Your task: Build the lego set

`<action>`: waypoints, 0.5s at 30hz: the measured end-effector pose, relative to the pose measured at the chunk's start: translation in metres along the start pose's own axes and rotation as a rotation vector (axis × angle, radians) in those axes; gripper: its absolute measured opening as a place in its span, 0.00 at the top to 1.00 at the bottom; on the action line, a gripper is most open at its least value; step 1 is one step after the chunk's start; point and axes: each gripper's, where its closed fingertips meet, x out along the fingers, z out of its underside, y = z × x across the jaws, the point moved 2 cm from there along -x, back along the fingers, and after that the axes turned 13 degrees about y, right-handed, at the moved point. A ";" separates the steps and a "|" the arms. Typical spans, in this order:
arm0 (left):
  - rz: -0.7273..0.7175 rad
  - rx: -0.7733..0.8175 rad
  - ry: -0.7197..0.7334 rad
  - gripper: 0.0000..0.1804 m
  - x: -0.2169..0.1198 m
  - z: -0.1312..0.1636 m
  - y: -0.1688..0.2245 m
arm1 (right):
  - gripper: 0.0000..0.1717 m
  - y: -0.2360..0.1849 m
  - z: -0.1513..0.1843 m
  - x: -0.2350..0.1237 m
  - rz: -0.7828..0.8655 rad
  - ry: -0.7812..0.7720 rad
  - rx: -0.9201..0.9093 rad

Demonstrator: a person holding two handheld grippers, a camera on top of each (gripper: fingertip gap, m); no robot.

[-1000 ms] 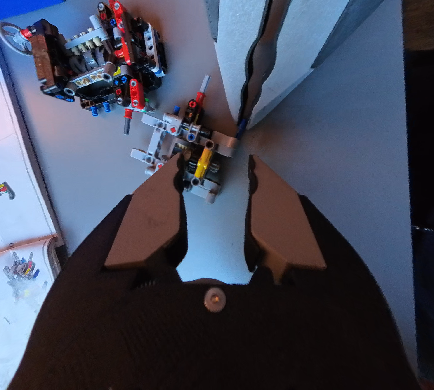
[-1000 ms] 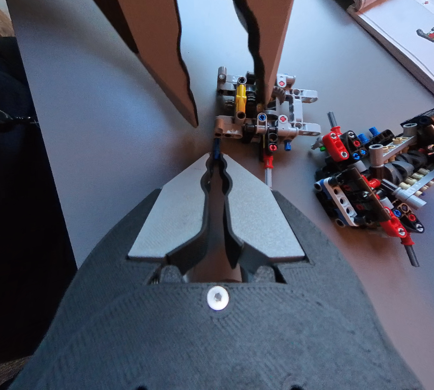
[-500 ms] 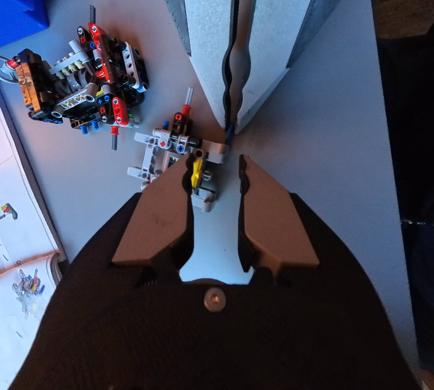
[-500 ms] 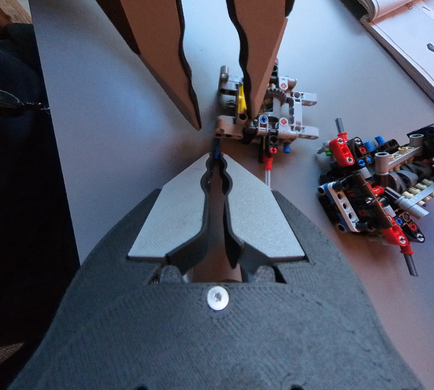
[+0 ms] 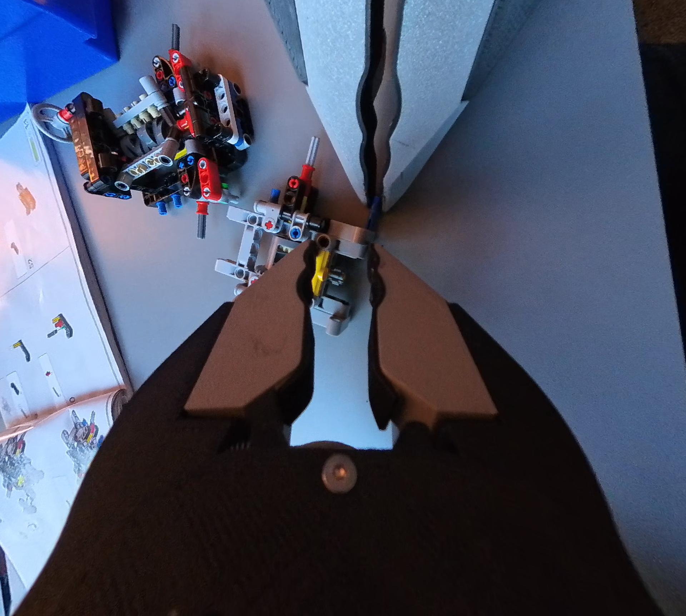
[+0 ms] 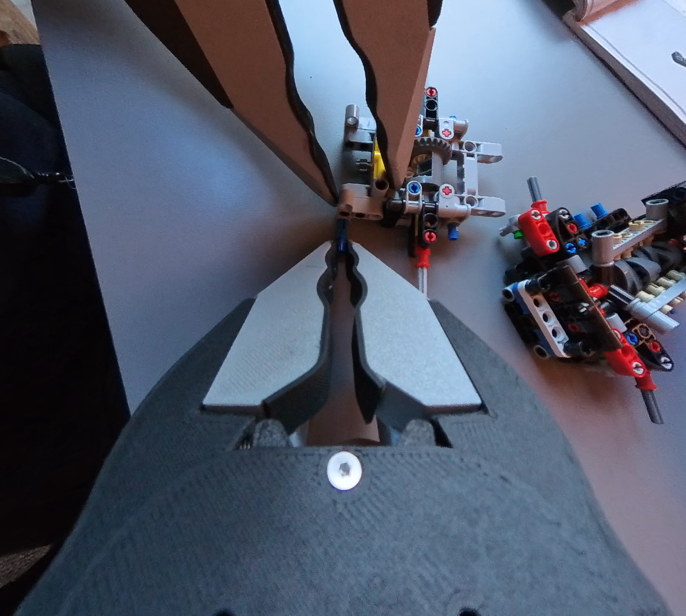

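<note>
A small grey brick assembly (image 5: 267,223) with a yellow piece lies on the grey table (image 5: 519,264). My left gripper (image 5: 339,247), with brown fingers, is over it. Its pads press on the assembly's end section, one beside the yellow piece and one against the beam end. The right wrist view shows the same grip: left gripper (image 6: 365,195), assembly (image 6: 456,197). My right gripper (image 6: 341,245), with grey fingers, is shut on a thin dark blue pin (image 6: 341,238). The pin points at the end hole of the assembly's beam. The left wrist view shows the right gripper (image 5: 375,197) and its pin (image 5: 373,214).
A larger black, red and grey brick assembly (image 5: 167,138) lies beside the small one and also shows in the right wrist view (image 6: 579,293). An open instruction booklet (image 5: 37,282) lies past it. A blue bin (image 5: 44,4) stands in the corner. The table's edge runs close by (image 6: 74,227). Only a small space, under 4 cm, lies between the two pairs of fingers.
My left gripper's jaws have narrowed around the end of the small assembly until the pads meet it. My right gripper has stayed shut on the blue pin at the beam's end hole.
</note>
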 end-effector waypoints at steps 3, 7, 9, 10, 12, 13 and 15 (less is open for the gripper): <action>-0.029 0.007 0.006 0.86 0.000 0.000 0.000 | 1.00 0.000 0.000 0.001 0.032 -0.009 -0.036; -0.052 0.008 -0.002 0.86 0.000 0.002 0.000 | 0.99 0.000 -0.002 0.003 0.086 -0.022 -0.104; -0.060 -0.003 -0.002 0.86 0.000 0.002 -0.001 | 0.99 0.000 -0.002 0.004 0.095 -0.022 -0.122; -0.064 -0.009 0.000 0.86 -0.001 0.003 -0.001 | 0.99 0.001 -0.002 0.004 0.092 -0.021 -0.117; -0.070 -0.016 0.002 0.86 -0.001 0.004 -0.002 | 0.99 0.001 -0.003 0.006 0.081 -0.018 -0.105; -0.073 -0.021 0.001 0.86 -0.001 0.004 -0.002 | 0.99 0.002 -0.003 0.006 0.080 -0.018 -0.107; -0.080 -0.025 -0.003 0.86 -0.002 0.005 -0.003 | 0.99 0.002 -0.004 0.007 0.079 -0.018 -0.106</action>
